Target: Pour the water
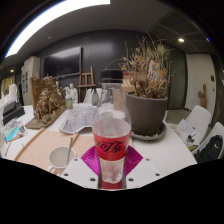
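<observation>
A: What are the fingers doing?

B: They close on a bottle [111, 140], one from each side. The gripper [111, 160] has it clasped low on the body; the magenta pads [93, 159] show at both sides of the bottle's base, pressed against it.

A: So how wide is the gap?

B: Only as wide as the bottle. No space shows between pad and plastic on either side.

A: Describe the bottle.

B: Clear plastic, round, upright, with a white cap on top and a red label band around its middle. The lower part looks see-through; how much liquid it holds I cannot tell.

A: What surrounds it?

B: A pale table [40, 150]. Just to the left of the fingers stands a white cup [61, 157], round and smooth, apart from the bottle. Beyond the bottle to the right sits a grey pot [146, 113], tapered, matte, resting on a saucer, with a dry spiky plant [150, 70] rising from it.

A: And farther back?

B: A clear tray [76, 122] with glassy things in it, left of the pot. At the far left stands a brown, knobbly figure [48, 103]. White crumpled paper [195, 125] lies to the right of the pot. A long bright lamp [55, 20] glows overhead.
</observation>
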Demonstrator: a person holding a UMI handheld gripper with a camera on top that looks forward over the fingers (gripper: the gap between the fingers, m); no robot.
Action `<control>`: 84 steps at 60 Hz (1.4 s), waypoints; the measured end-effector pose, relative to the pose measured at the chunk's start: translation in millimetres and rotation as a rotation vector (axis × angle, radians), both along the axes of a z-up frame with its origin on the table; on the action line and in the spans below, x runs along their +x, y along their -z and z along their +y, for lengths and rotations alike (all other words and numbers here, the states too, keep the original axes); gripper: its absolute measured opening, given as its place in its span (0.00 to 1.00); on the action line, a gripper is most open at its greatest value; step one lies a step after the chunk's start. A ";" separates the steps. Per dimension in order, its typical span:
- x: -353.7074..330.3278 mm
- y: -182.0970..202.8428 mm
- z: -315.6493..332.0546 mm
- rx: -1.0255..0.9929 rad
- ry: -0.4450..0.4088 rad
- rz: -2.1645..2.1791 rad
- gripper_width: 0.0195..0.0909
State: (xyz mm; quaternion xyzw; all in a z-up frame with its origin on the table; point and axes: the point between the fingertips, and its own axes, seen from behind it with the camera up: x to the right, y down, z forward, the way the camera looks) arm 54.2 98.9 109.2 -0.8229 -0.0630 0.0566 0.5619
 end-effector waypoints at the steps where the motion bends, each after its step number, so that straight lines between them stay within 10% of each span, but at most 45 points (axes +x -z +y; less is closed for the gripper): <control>1: 0.4 3.8 0.3 -0.004 -0.001 0.002 0.09; 21: -2.0 33.8 -4.5 -0.001 -0.024 -0.006 0.21; 30: 0.8 36.5 -11.4 -0.029 -0.016 -0.063 0.48; 38: -1.0 26.3 -29.1 -0.070 0.006 -0.073 0.95; 84: -101.0 -122.0 -308.8 -0.142 0.186 -0.101 0.93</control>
